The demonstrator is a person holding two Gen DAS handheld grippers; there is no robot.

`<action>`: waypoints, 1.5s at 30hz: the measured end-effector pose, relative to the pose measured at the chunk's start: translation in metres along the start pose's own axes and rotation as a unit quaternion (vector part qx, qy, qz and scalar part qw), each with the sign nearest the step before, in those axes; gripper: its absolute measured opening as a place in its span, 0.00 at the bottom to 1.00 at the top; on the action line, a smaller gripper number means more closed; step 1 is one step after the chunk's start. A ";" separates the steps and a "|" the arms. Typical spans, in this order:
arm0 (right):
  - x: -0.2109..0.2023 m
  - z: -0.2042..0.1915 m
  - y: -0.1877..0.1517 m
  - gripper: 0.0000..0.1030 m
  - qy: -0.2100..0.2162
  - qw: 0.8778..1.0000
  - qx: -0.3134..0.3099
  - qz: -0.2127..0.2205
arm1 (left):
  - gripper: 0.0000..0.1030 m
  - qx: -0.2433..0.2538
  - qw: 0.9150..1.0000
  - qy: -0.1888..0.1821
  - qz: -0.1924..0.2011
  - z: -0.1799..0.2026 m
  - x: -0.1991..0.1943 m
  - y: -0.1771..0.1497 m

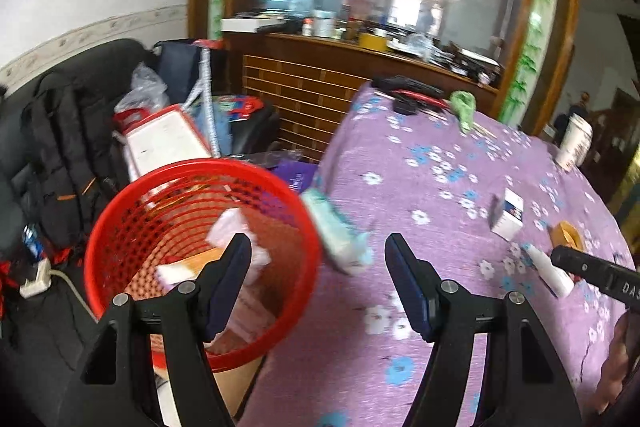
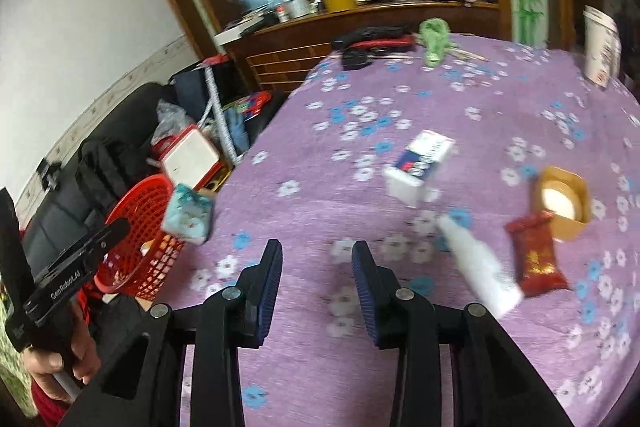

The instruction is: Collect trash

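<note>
A red mesh basket (image 1: 96, 247) (image 2: 134, 193) with paper scraps inside stands beside the table with the purple flowered cloth (image 1: 420, 187). A blurred teal and white packet (image 1: 336, 239) (image 2: 188, 213) shows by the basket's rim at the table edge, with no gripper touching it. My left gripper (image 1: 316, 243) is open over the rim and the edge, empty. My right gripper (image 2: 317, 247) is open over the cloth, nothing between its fingers. On the cloth lie a white and blue box (image 2: 420, 163), a white tube (image 2: 478, 263) and a red wrapper (image 2: 536, 255).
A gold tray with a white disc (image 2: 564, 203), a paper cup (image 2: 600, 47), a green cloth (image 2: 436, 39) and a black and red object (image 2: 372, 45) are further back. Bags and boxes (image 1: 160, 139) are piled left of the basket. A wooden cabinet (image 1: 312, 83) stands behind.
</note>
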State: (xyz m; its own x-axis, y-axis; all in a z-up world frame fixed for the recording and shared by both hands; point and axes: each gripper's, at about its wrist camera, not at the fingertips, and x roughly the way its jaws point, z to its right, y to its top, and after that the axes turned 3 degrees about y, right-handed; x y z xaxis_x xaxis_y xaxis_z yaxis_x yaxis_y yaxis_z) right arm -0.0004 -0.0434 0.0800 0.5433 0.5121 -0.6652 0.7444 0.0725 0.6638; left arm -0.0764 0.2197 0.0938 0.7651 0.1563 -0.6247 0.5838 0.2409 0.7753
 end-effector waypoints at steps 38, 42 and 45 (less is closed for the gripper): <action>0.142 -0.166 -0.016 0.11 0.007 0.958 -0.285 -0.046 | 0.66 -0.065 0.998 0.018 -0.007 -0.091 0.005 -0.015; 0.110 -0.177 -0.002 0.11 0.043 0.962 -0.268 -0.010 | 0.66 -0.078 0.997 0.025 -0.001 -0.094 0.001 -0.014; 0.095 -0.198 0.002 0.12 0.093 0.960 -0.263 -0.010 | 0.66 -0.086 0.996 0.030 0.015 -0.098 -0.012 -0.011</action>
State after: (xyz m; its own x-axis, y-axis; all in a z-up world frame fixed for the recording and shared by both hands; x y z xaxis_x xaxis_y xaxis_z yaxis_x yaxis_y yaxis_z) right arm -0.0239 0.1747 0.0859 0.4158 0.6471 -0.6390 0.4287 0.4802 0.7653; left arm -0.1185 0.3094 0.0836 0.7606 0.2221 -0.6100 0.5020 0.3946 0.7696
